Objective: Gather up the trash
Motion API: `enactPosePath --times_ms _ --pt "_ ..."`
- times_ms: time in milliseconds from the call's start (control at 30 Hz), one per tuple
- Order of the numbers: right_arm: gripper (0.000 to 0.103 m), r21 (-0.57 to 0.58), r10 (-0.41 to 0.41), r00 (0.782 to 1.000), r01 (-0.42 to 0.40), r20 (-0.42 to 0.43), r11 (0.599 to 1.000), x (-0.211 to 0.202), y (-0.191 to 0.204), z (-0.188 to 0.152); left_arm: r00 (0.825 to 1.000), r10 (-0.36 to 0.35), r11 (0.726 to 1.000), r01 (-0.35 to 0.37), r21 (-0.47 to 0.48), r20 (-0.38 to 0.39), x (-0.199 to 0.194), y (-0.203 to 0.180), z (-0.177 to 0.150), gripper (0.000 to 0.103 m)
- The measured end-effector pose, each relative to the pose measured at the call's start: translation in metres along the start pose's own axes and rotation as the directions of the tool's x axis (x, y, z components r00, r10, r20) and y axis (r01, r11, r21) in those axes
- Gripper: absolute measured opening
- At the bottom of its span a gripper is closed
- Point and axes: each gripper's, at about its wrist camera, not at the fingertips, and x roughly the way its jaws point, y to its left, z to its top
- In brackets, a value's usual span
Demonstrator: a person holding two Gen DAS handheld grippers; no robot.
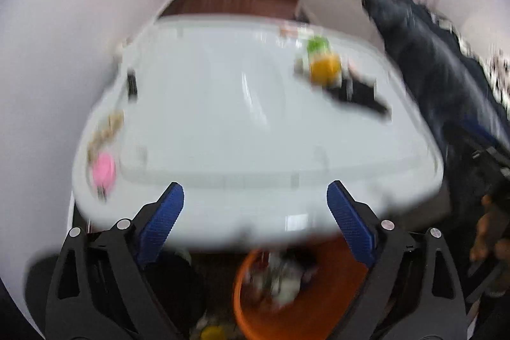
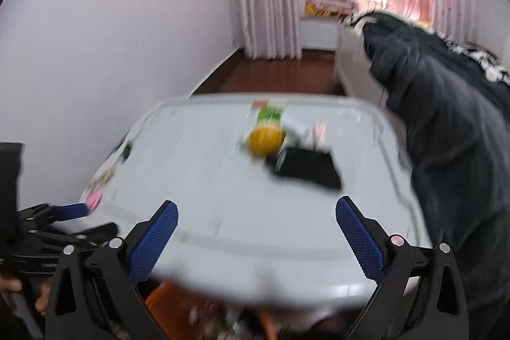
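Both the left gripper [image 1: 255,223] and right gripper [image 2: 256,239] gaped empty over the near table [image 1: 223,117] edge above the bin [image 1: 251,321]. Remaining trash [image 1: 323,66] lay far right; reaching slower would suit.

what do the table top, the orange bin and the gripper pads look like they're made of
Table top: probably glossy glass or lacquered board; it is white with streaky reflections.
Orange bin: likely smooth moulded plastic, going by its uniform colour and rounded rim, though blur hides detail.
Pads of the left hand-held gripper: blue, matte and finely ribbed, so they look like rubber or printed plastic.
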Motion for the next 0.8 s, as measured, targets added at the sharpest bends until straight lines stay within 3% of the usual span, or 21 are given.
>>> enactPosePath --times_ms 233,400,500,800 --pt "0.098 0.065 -0.085 0.995 0.082 0.048 0.995 0.057 -0.005 0.039 0.987 0.065 0.997 -0.069 0.021 0.148 0.017 0.0 0.055 0.089" --pt "0.098 0.145 -0.132 0.991 0.129 0.012 0.981 0.086 -0.02 0.026 0.99 0.055 0.998 -0.049 -0.048 0.131 0.032 0.013 0.059 0.094" --pt "0.098 0.19 -0.101 0.994 0.107 -0.039 0.976 0.095 -0.026 0.022 0.991 0.058 0.997 -0.05 -0.062 0.124 0.04 0.018 0.054 0.094" --pt "0.098 0.037 -0.132 0.991 0.132 0.0 0.991 0.091 0.0 0.017 0.979 0.097 0.993 -0.082 -0.088 0.179 0.04 0.026 0.042 0.096"
